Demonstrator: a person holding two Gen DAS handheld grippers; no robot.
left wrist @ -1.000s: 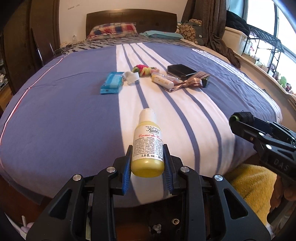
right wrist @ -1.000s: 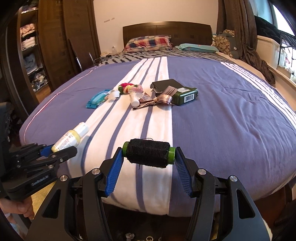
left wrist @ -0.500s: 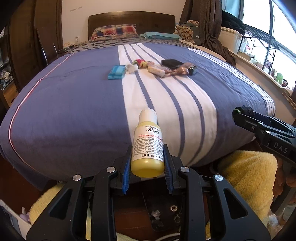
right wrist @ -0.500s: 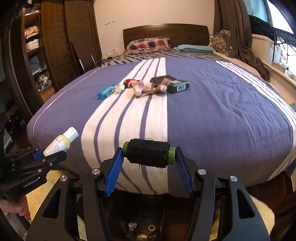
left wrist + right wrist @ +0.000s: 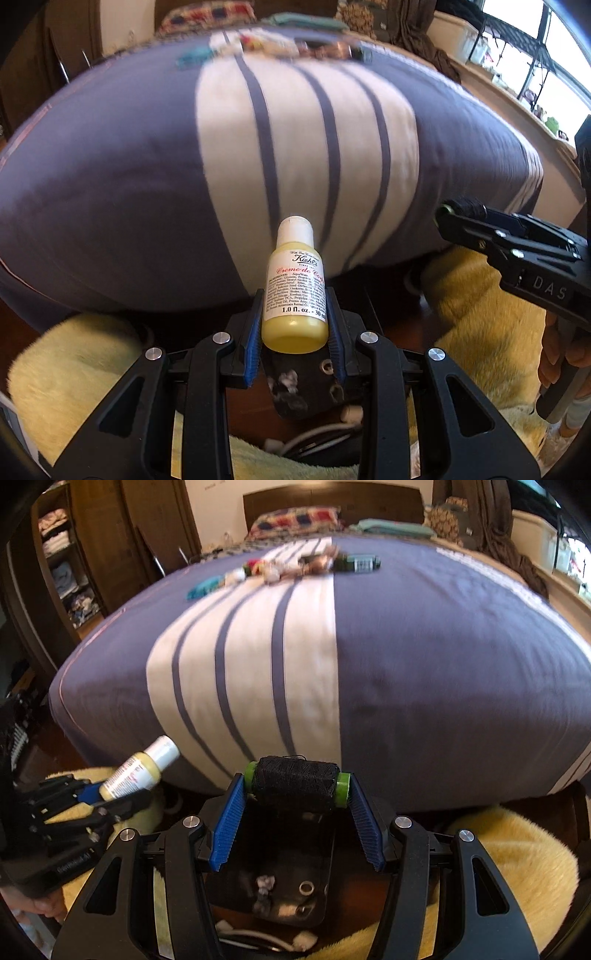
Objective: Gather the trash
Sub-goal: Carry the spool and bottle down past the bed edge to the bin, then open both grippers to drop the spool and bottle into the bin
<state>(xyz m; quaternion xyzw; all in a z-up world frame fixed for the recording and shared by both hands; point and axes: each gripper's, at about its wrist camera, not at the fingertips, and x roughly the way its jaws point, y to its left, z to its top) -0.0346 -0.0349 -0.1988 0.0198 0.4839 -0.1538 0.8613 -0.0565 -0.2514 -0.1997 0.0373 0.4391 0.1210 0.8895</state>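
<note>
Both wrist cameras look steeply down past the bed's near end (image 5: 147,184); each catches the other gripper and the far clutter (image 5: 295,565).

A spool of black thread (image 5: 295,783) with green ends is clamped end to end between the blue pads of the right gripper (image 5: 295,794). Below it, a dark tray (image 5: 295,871) holding small bits of debris is seen on the floor, flanked by a fluffy yellow rug (image 5: 517,867). At the lower left, a small yellow lotion bottle (image 5: 138,770) with a white cap is gripped by the left gripper (image 5: 110,797). Beyond, a bed (image 5: 424,664) with a purple and white striped cover is seen, with a blurred cluster of items (image 5: 295,566) lying on it near the pillows.
</note>
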